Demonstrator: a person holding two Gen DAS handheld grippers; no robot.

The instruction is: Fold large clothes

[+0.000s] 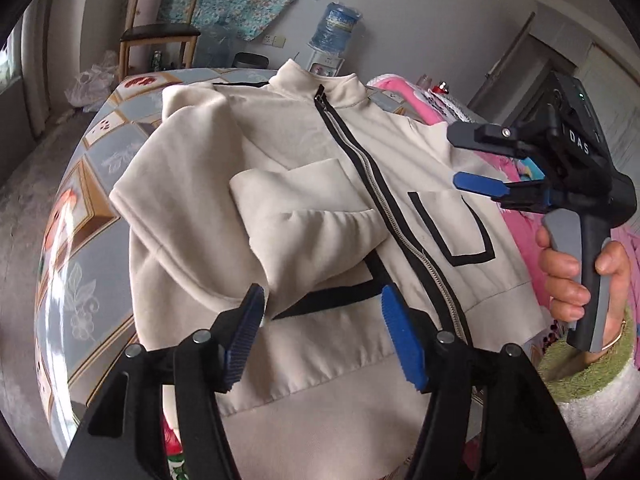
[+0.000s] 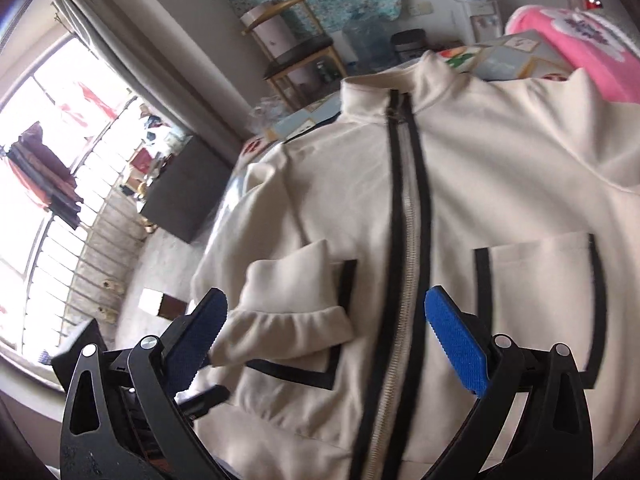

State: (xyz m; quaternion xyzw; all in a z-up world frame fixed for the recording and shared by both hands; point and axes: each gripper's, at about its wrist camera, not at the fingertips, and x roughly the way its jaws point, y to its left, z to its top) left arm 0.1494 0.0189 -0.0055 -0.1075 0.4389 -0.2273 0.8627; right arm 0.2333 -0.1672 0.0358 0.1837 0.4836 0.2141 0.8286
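jacket (image 1: 304,136): I'm seeing it lying front-up on the table (image 1: 100,160), zipped, collar at the far end, hem toward me
zipper (image 1: 376,188): it's running down the middle, black trim on both sides
sleeve (image 1: 304,216): it's lying folded across the chest, cuff resting on the front just left of the zipper and covering part of one pocket
pockets: one black-outlined pocket (image 1: 452,224) is showing right of the zipper; the other is sitting half under the sleeve
left tongs (image 1: 324,340): I'm holding them spread over the hem, nothing between the pads, and they aren't pinching the cloth
right tongs (image 1: 454,160): in the left wrist view they're hanging spread above the jacket's right side, clear of the cloth; in the right wrist view (image 2: 326,336) the cuff is showing between the pads but they aren't pressing on it
hand (image 1: 580,276): it's gripping the handle of the right tongs at the right edge
pink cloth (image 1: 404,92): it's lying on the table beyond the jacket's right shoulder
chair (image 1: 160,24): it's standing past the far end of the table, by the wall
water bottle (image 1: 338,26): it's sitting upside down on a dispenser behind the collar
blur: the right wrist view is smearing somewhat, so I'm not reading fine detail there
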